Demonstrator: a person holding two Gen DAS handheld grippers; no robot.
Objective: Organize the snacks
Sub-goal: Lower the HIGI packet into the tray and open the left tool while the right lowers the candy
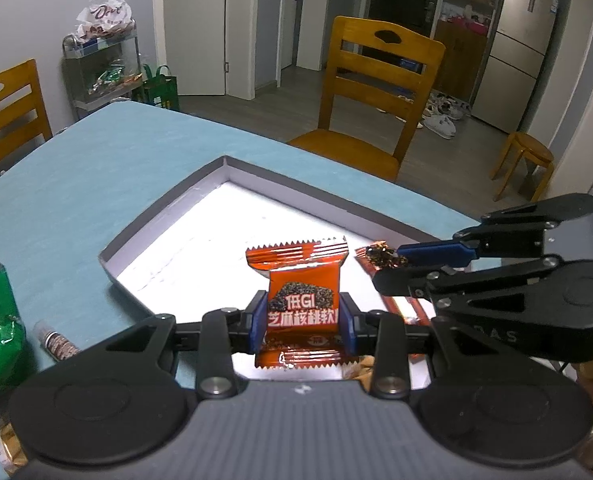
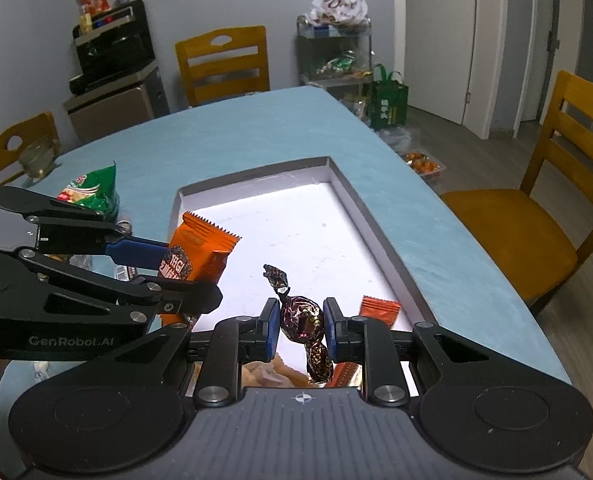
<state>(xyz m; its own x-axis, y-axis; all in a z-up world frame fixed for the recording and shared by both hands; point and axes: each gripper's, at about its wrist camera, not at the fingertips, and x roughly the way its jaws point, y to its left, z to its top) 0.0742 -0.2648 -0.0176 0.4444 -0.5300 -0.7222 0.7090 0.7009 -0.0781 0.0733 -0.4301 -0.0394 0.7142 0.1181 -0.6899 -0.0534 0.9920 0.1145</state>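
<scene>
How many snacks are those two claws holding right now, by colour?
orange packet: 1
brown candy: 1
Total: 2

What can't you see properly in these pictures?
- Left wrist view: the orange snack packet has its last printed word covered by the left gripper pad.
- Right wrist view: the snacks under the wrapped candy are hidden behind the right gripper.
- Both views: the white tray floor is washed out by glare.
</scene>
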